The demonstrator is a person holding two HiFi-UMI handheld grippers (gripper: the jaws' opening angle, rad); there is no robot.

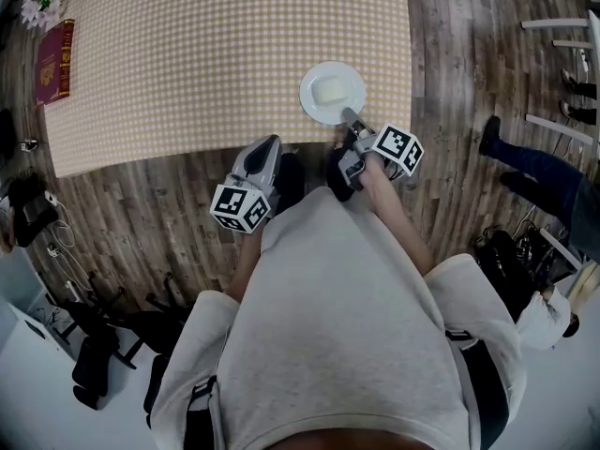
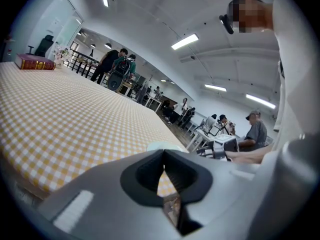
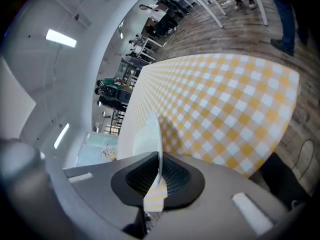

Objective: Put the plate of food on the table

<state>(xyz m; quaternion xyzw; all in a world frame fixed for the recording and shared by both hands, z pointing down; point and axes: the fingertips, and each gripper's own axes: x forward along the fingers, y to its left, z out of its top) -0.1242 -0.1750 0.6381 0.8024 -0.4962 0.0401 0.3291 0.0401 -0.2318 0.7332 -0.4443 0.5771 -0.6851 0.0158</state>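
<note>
**Plate by the table's near corner, pinched at one rim**

At the far left of the table [image 1: 187, 64] lie a red book [image 1: 54, 61] and a bunch of flowers [image 1: 44, 0], well apart from the work. The left gripper [image 1: 269, 142] hangs at the table's near edge, its jaws pressed together on nothing. To its right, the plate [image 1: 307, 90] carries a pale slab of food [image 1: 331, 92] and sits near the right-hand near corner. I cannot tell whether it rests fully on the cloth. The right gripper [image 1: 349, 118] pinches only its near rim.

That one-sided hold on a thin rim is the risk. The plate could pivot or slip and tip the food. Let go this close to the edge, it could be nudged off.

Nothing on the cloth blocks the way. Further right, a person's legs [image 1: 534, 167] and a white chair [image 1: 562, 64] stand off the table.
</note>
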